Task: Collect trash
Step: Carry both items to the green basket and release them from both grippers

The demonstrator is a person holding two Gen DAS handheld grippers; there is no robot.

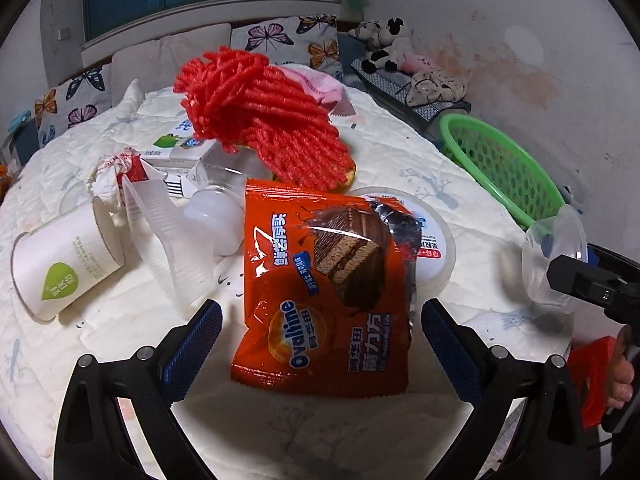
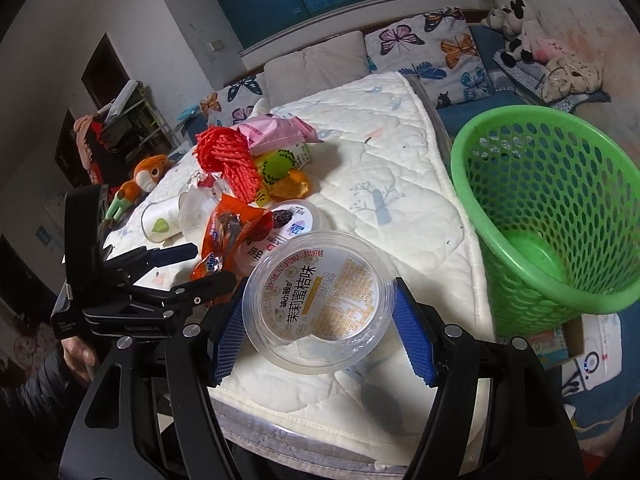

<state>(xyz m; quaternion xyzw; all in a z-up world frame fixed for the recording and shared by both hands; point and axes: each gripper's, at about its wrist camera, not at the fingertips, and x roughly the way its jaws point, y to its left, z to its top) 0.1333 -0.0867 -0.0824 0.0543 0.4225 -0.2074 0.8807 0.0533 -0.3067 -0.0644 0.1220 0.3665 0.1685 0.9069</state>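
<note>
My left gripper (image 1: 320,344) is black, with silver screws on its arms and blue cross-hatched pads (image 1: 196,350). My right gripper (image 2: 320,336) has the same build. At the right edge of the left view, my bare fingers (image 1: 622,376) wrap a red handle (image 1: 592,380).

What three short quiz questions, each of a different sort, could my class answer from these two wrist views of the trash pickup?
1. True or false: the right gripper holds a clear plastic cup with a printed lid.
2. Which item lies between the open fingers of the left gripper?
A) paper cup
B) orange Ovaltine wrapper
C) red yarn bundle
3. Fill in: the green basket stands on the ___ side of the quilted mat in the right wrist view.

Key: 1 true; 2 B; 3 right.
</note>
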